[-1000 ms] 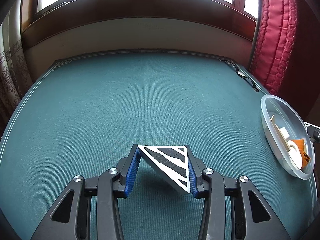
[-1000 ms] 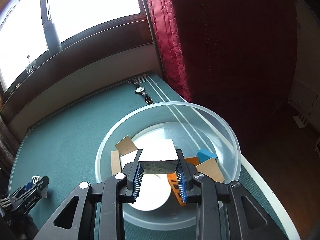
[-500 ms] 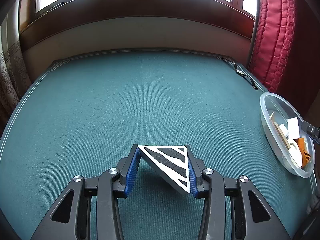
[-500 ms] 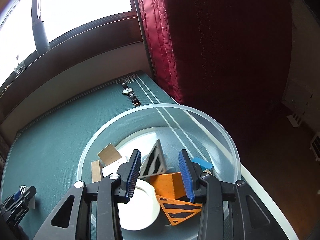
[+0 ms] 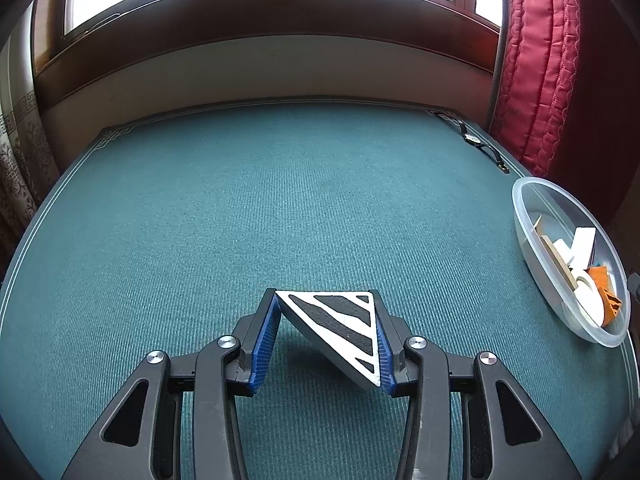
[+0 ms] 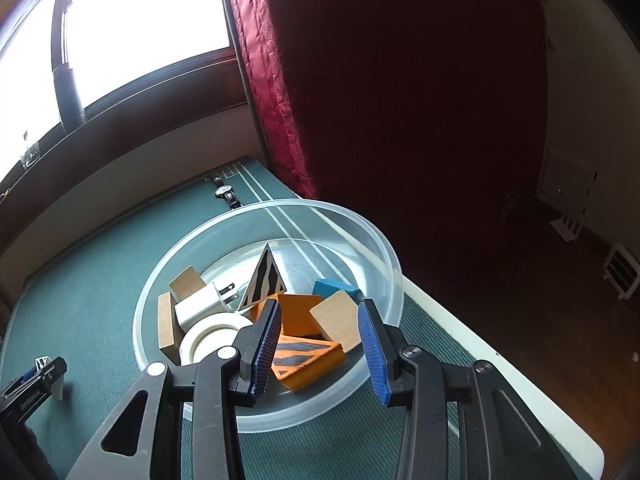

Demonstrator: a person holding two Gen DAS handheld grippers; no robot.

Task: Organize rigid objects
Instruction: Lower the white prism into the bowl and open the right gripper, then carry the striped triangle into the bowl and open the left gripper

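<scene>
My left gripper (image 5: 326, 312) is shut on a white triangular block with black stripes (image 5: 340, 328), held just above the green tabletop. The clear plastic bowl (image 5: 532, 248) stands at the right. In the right wrist view my right gripper (image 6: 320, 320) is open and empty above the bowl (image 6: 384, 256). The bowl holds a striped white triangle (image 6: 266, 276), orange blocks (image 6: 308, 364), wooden blocks (image 6: 338, 320), a blue block (image 6: 330, 288), a white plug adapter (image 6: 200, 306) and a tape roll (image 6: 208, 336). The left gripper (image 6: 28, 388) shows at the lower left.
A wristwatch (image 5: 472, 138) lies at the table's far right corner, also seen beyond the bowl (image 6: 226, 194). A red curtain (image 5: 536, 60) hangs at the right. The table edge (image 6: 500, 376) runs close to the bowl's right side.
My right gripper opened and let the striped white triangle drop into the bowl, then drew back and up. The left gripper kept its hold and barely moved.
</scene>
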